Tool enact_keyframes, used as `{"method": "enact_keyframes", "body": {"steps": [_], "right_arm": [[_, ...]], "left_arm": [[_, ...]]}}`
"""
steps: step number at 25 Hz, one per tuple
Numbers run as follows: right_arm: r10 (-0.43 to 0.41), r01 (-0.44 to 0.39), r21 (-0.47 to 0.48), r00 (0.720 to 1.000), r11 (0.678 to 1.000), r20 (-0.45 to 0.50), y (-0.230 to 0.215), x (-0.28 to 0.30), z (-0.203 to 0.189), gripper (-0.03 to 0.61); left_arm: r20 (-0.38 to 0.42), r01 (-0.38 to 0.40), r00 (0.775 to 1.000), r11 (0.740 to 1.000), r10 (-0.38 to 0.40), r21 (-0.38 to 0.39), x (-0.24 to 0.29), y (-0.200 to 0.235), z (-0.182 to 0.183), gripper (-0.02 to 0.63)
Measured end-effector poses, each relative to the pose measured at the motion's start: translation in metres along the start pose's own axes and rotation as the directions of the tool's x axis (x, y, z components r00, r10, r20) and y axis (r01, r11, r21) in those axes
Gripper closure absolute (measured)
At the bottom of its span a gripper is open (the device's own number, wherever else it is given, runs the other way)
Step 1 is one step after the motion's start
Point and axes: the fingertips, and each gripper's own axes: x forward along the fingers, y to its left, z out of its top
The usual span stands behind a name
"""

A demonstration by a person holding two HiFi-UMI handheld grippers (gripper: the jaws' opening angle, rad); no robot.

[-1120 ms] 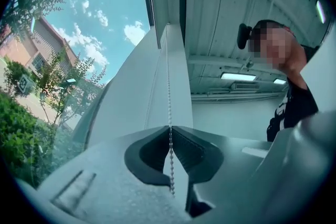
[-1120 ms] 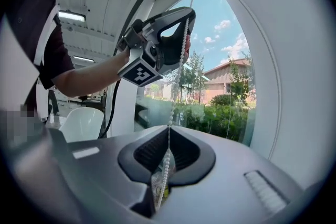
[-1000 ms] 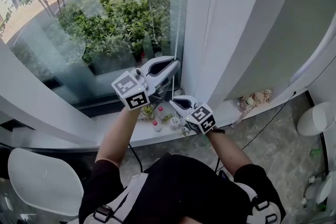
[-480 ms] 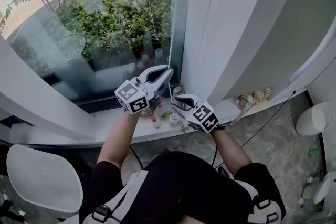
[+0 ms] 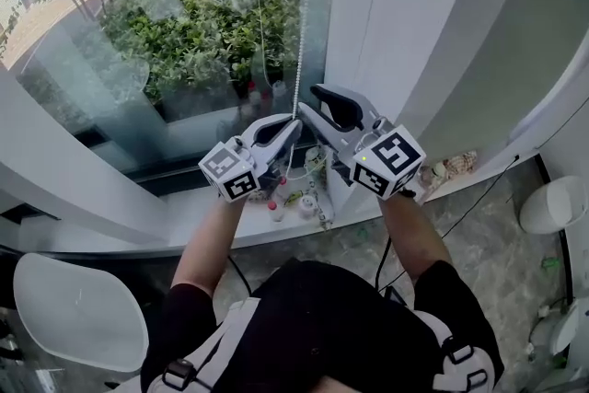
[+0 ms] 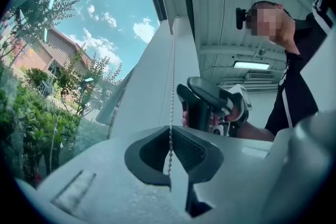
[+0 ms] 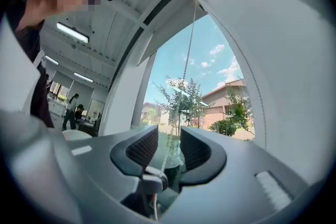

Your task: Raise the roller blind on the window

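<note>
A thin bead chain (image 5: 299, 41) hangs in front of the window glass beside the white column. My left gripper (image 5: 294, 124) is shut on it; in the left gripper view the chain (image 6: 171, 76) rises straight out of the closed jaws (image 6: 170, 139). My right gripper (image 5: 313, 104) is just above and to the right of the left one. Its jaws have just been opening and now stand apart (image 7: 169, 136). The chain (image 7: 189, 55) runs down into the gap between the pads, which do not press on it. The blind itself is not clearly in view.
The windowsill (image 5: 184, 239) below the grippers carries small bottles (image 5: 274, 214) and shells (image 5: 448, 170). A white column (image 5: 405, 23) stands right of the chain. A white chair (image 5: 83, 308) is at lower left and a white bin (image 5: 552, 207) at right. A cable crosses the floor.
The right gripper has risen from below the left gripper to above it and opened its jaws. The left gripper has come down a little, still shut on the chain.
</note>
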Motion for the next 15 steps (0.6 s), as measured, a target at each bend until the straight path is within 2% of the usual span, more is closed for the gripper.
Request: {"method": "enact_keyframes", "body": {"steps": [2, 4, 11, 15], "right_arm": [[-0.011, 0.007, 0.095, 0.999, 0.995, 0.042, -0.009, 0.017, 0.013, 0.435], [-0.015, 0.004, 0.145, 0.997, 0.989, 0.075, -0.012, 0.031, 0.027, 0.434], [-0.006, 0.002, 0.032, 0.995, 0.999, 0.095, -0.007, 0.048, 0.053, 0.455], [0.005, -0.008, 0.035, 0.995, 0.999, 0.097, -0.006, 0.052, 0.056, 0.494]], "left_arm": [[0.003, 0.003, 1.0, 1.0, -0.003, 0.007, -0.001, 0.001, -0.001, 0.598], [0.014, 0.0, 1.0, 1.0, 0.0, 0.008, -0.004, 0.003, -0.002, 0.598], [0.003, -0.006, 1.0, 0.999, 0.006, 0.048, -0.011, 0.002, 0.001, 0.598], [0.013, -0.013, 1.0, 0.999, 0.013, 0.033, -0.018, 0.004, 0.005, 0.598]]}}
